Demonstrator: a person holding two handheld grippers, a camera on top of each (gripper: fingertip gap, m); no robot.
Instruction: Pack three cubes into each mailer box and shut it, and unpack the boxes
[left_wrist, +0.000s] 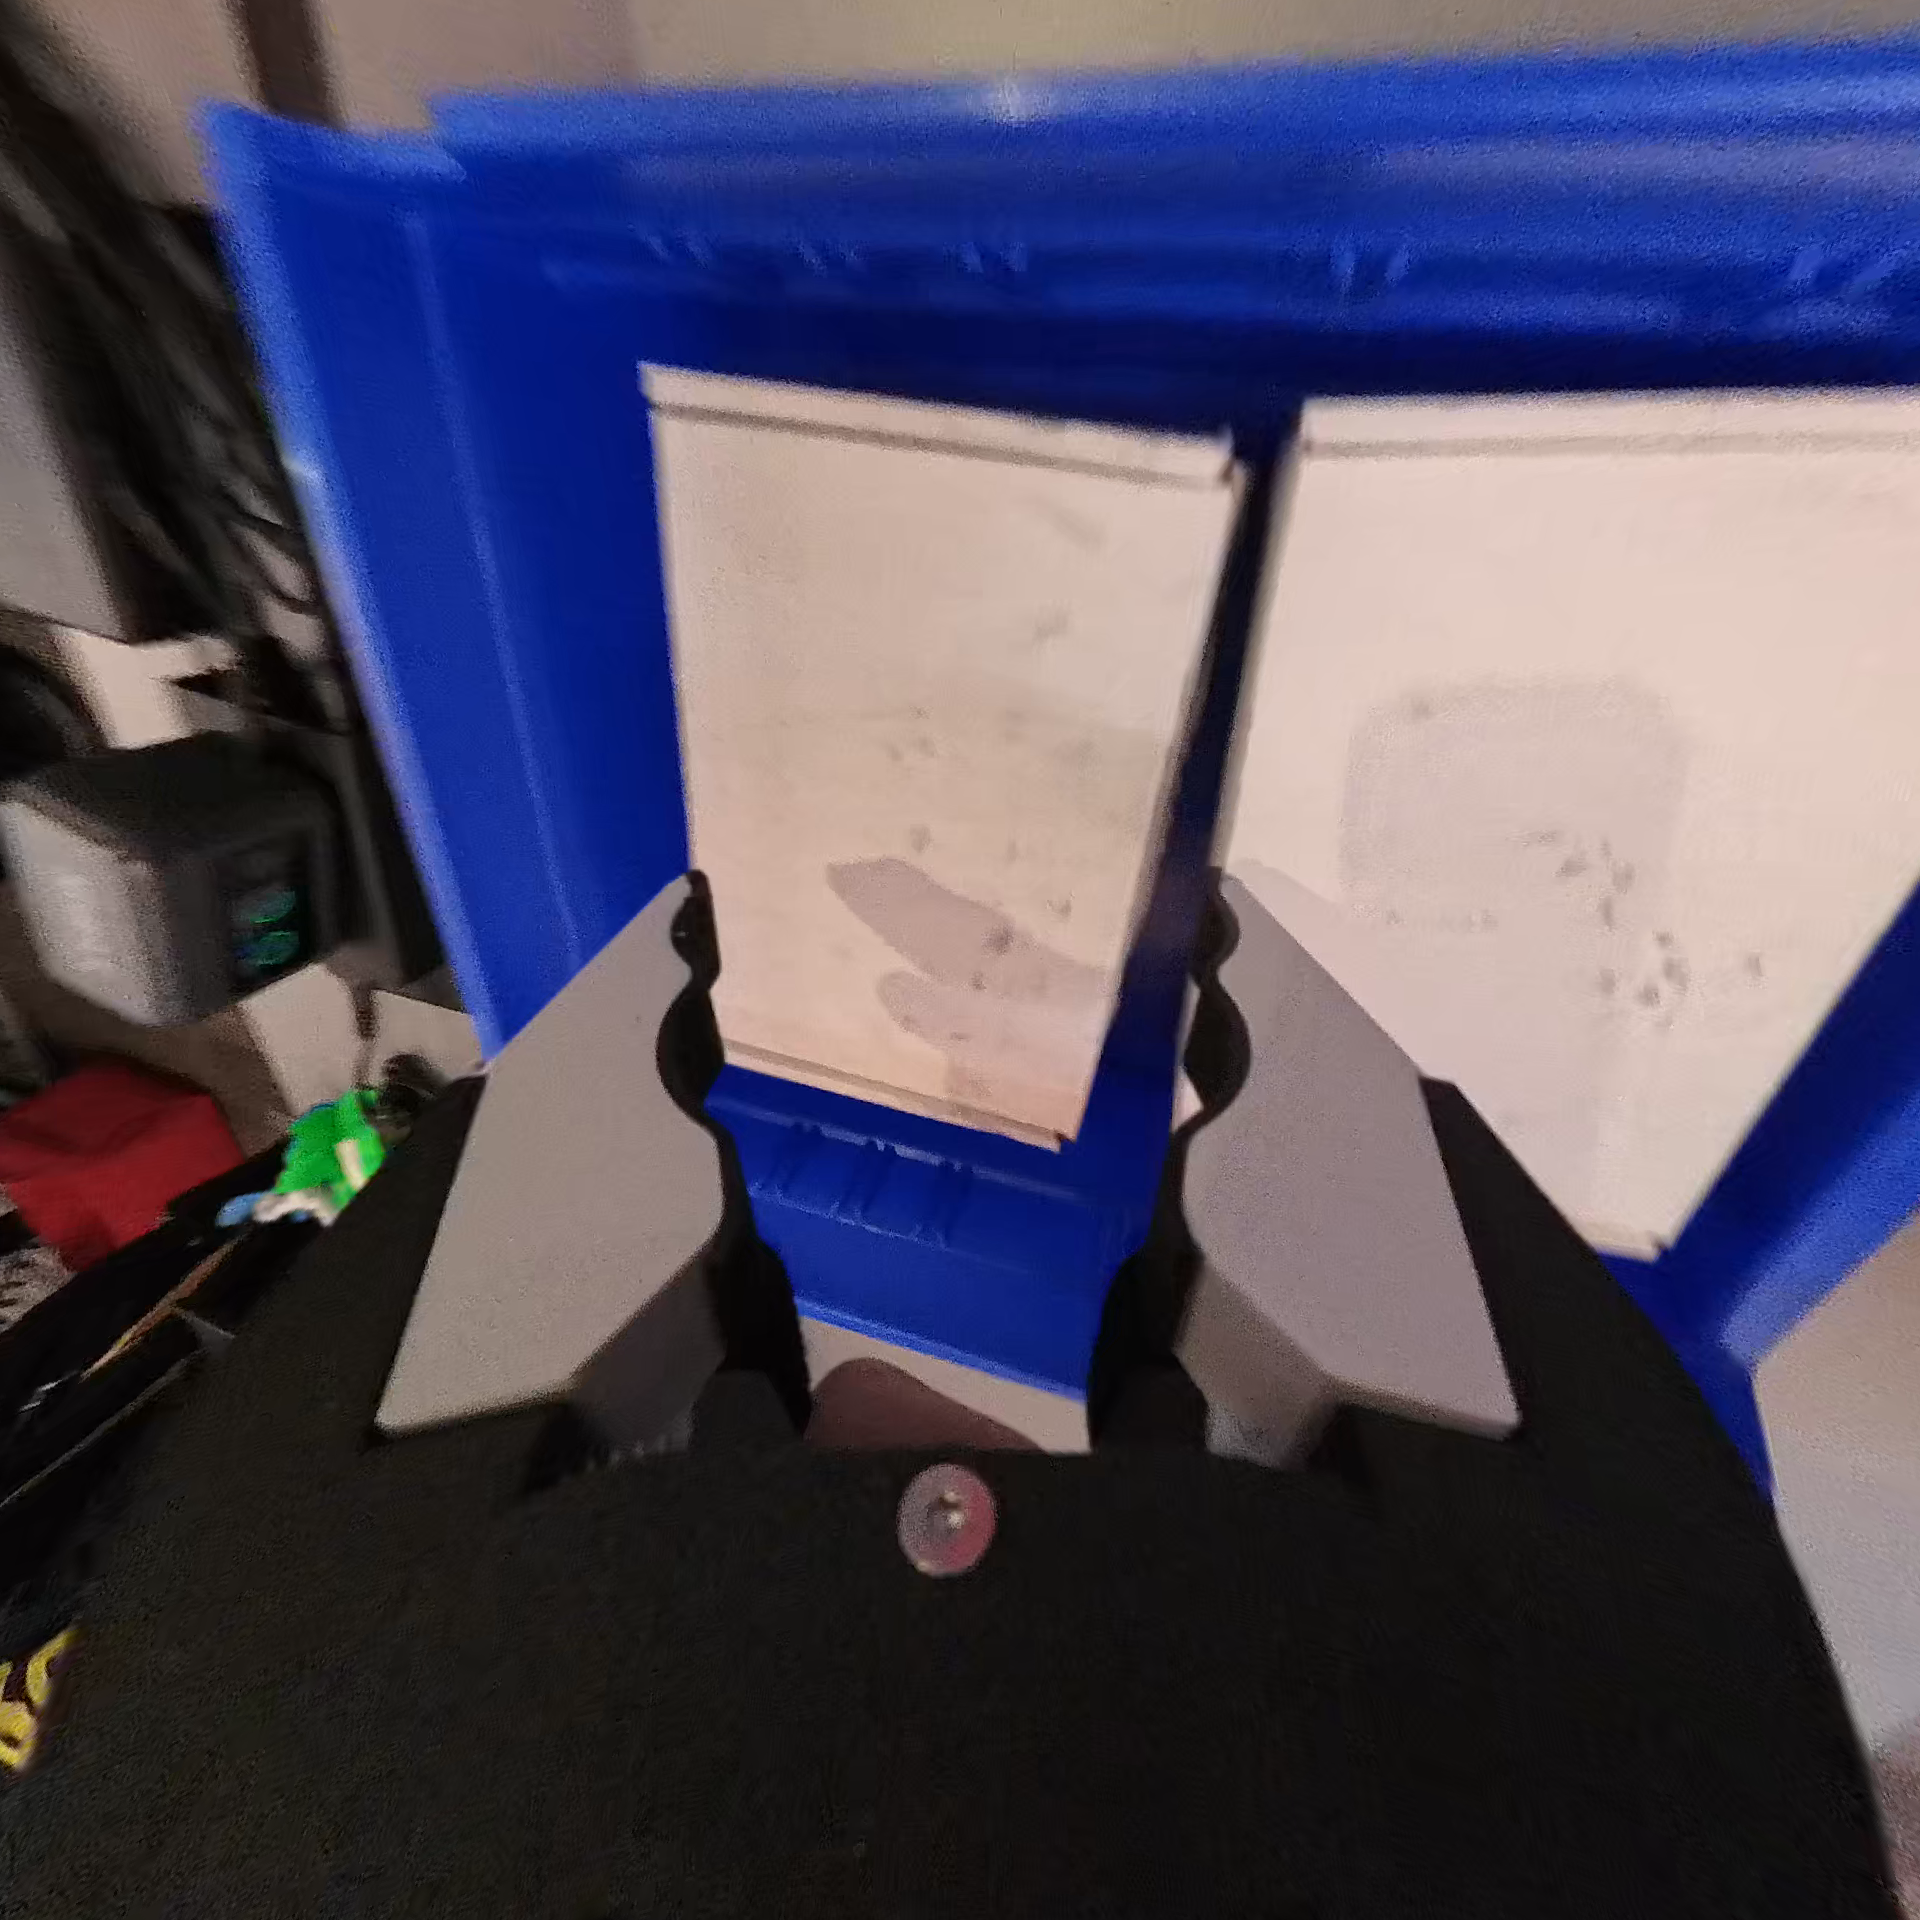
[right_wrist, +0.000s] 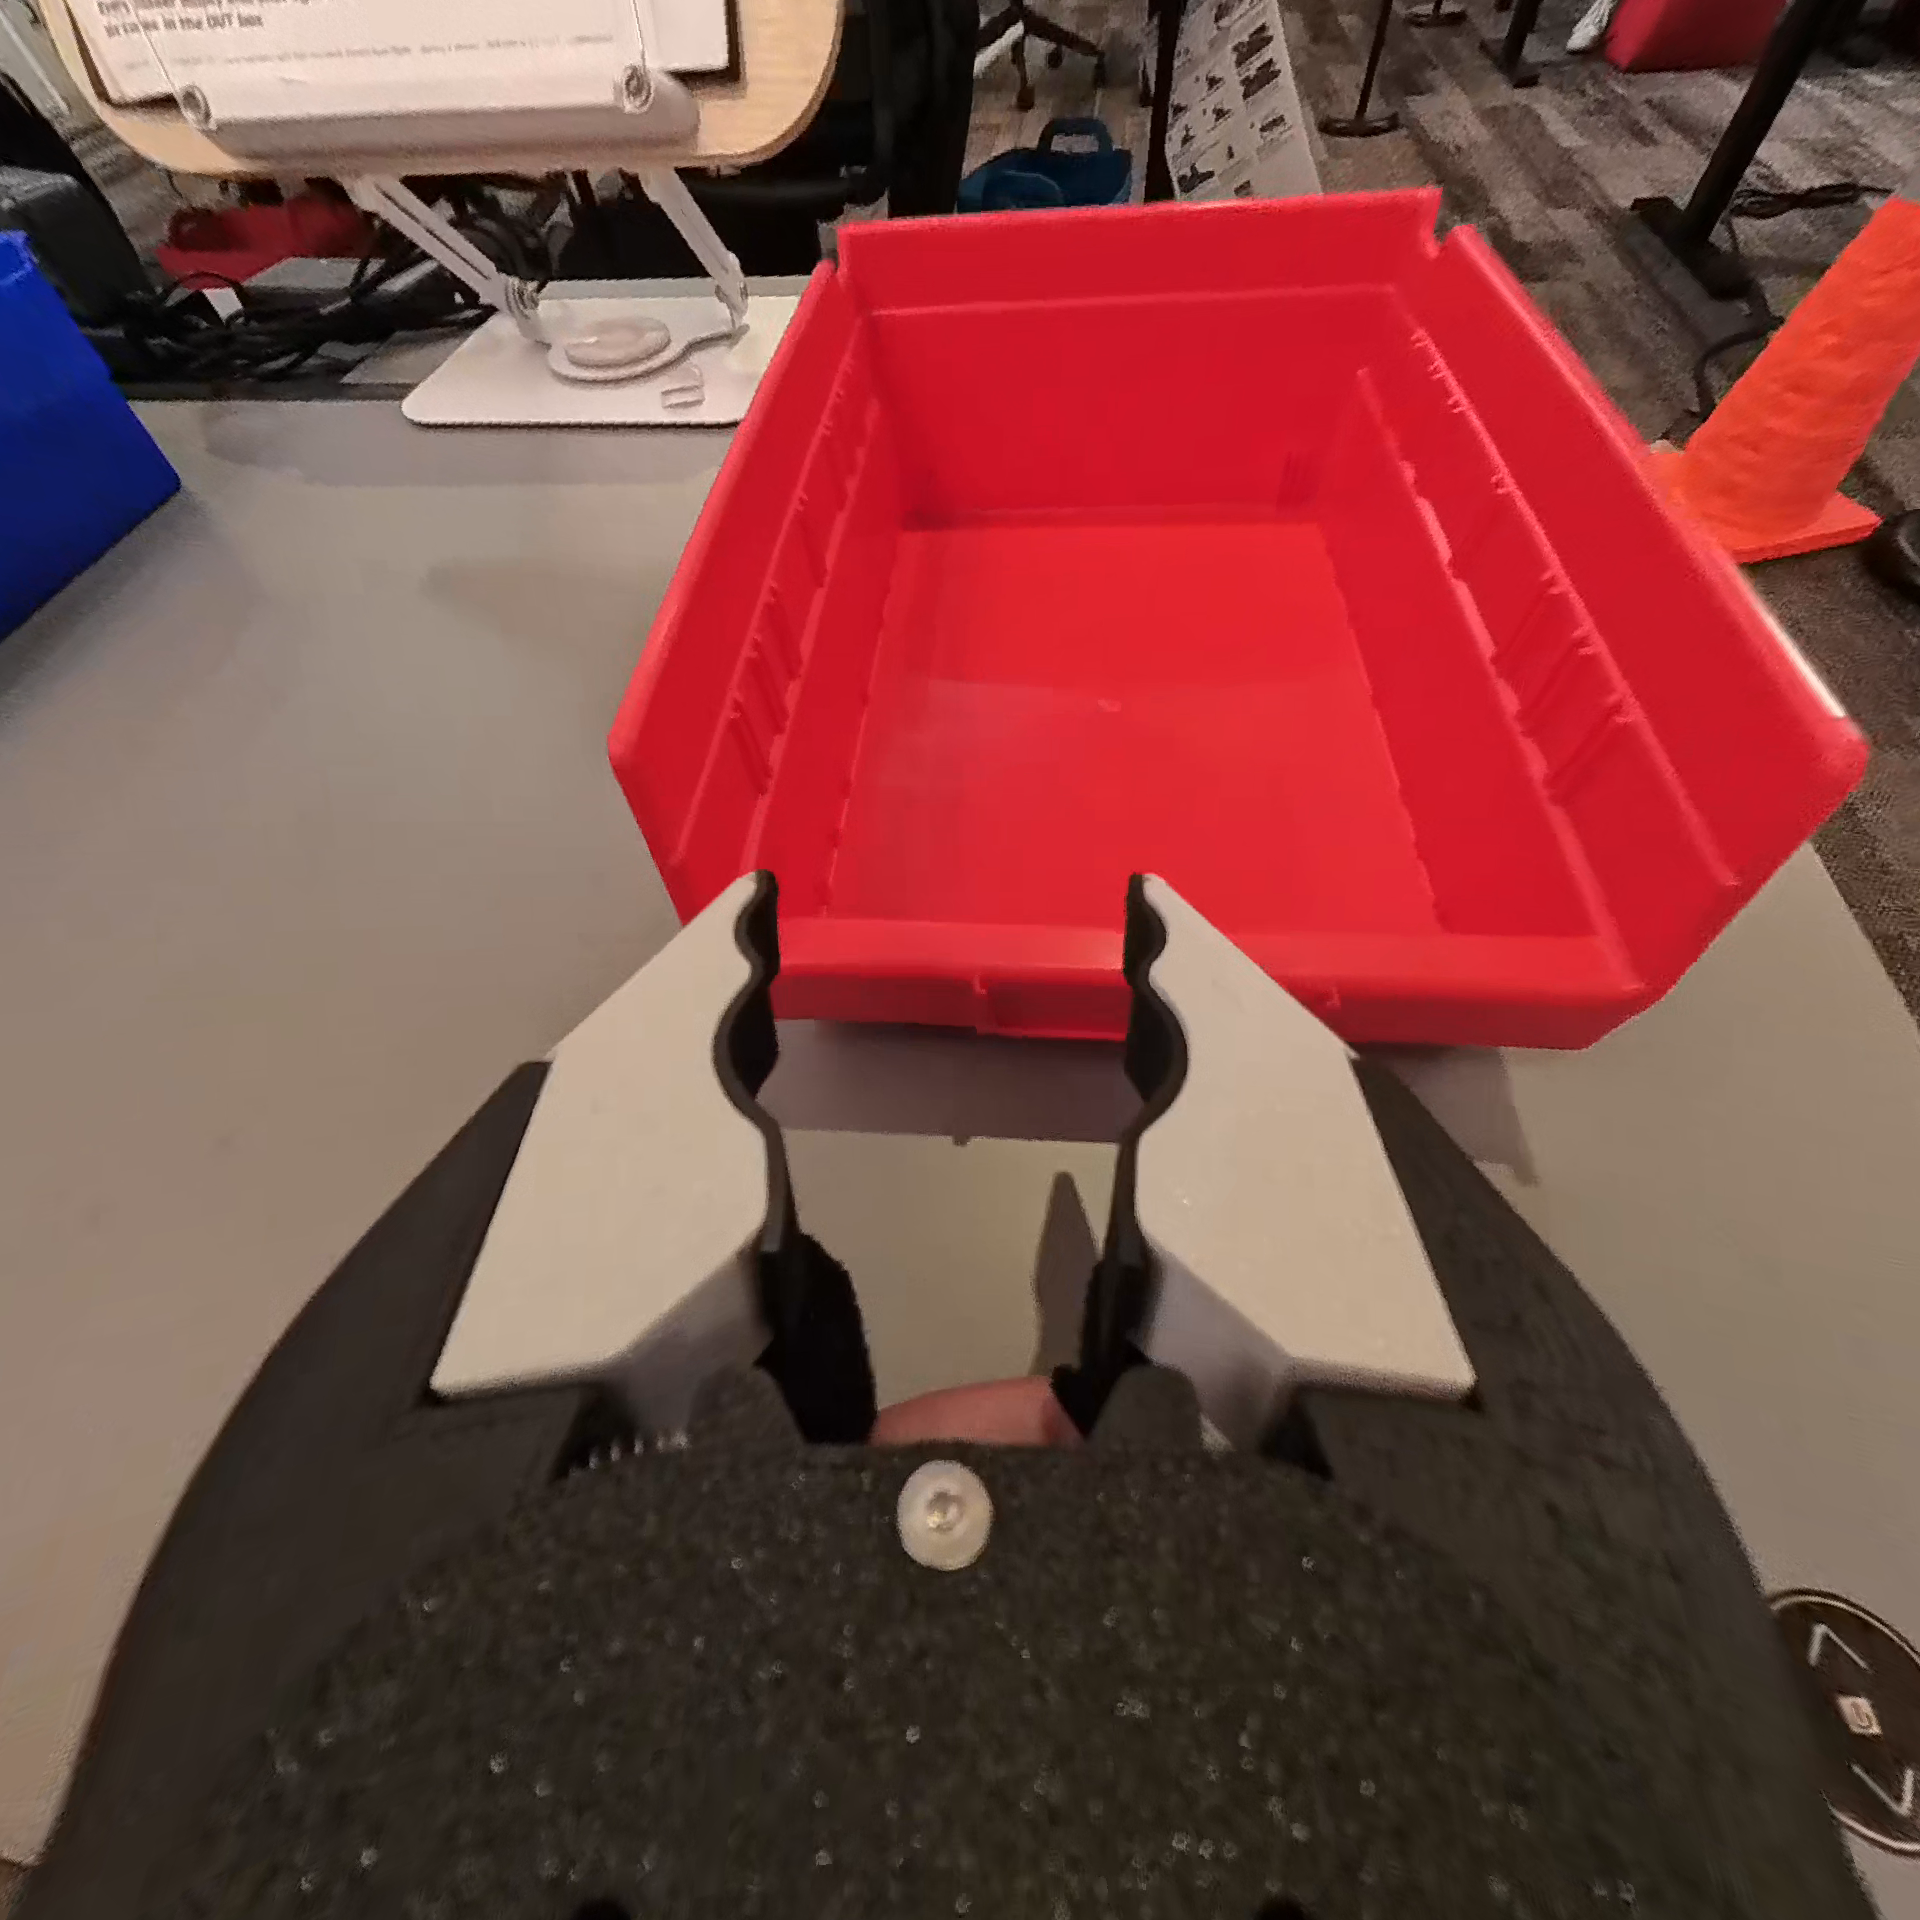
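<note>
While poised over blue bin (left_wrist: 540, 436), left hand-held gripper (left_wrist: 951, 935) gaping, nearing left closed mailer box (left_wrist: 935, 665). Right hand-held gripper (right_wrist: 951, 935) gaping, empty, before empty red bin (right_wrist: 1122, 727). Next, likely: straddle box, clamp, lift.

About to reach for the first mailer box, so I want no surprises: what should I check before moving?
1. Left tool open: ok.
2. Right tool open and holding nothing: ok.
3. Left tool lined up with the near white mailer box in the blue bin: ok.
4. Second mailer box beside it, a gap between them: ok.
5. Boxes shut: appear so.
6. Red bin has room: ok.
7. Cubes in view: not ok.
</note>
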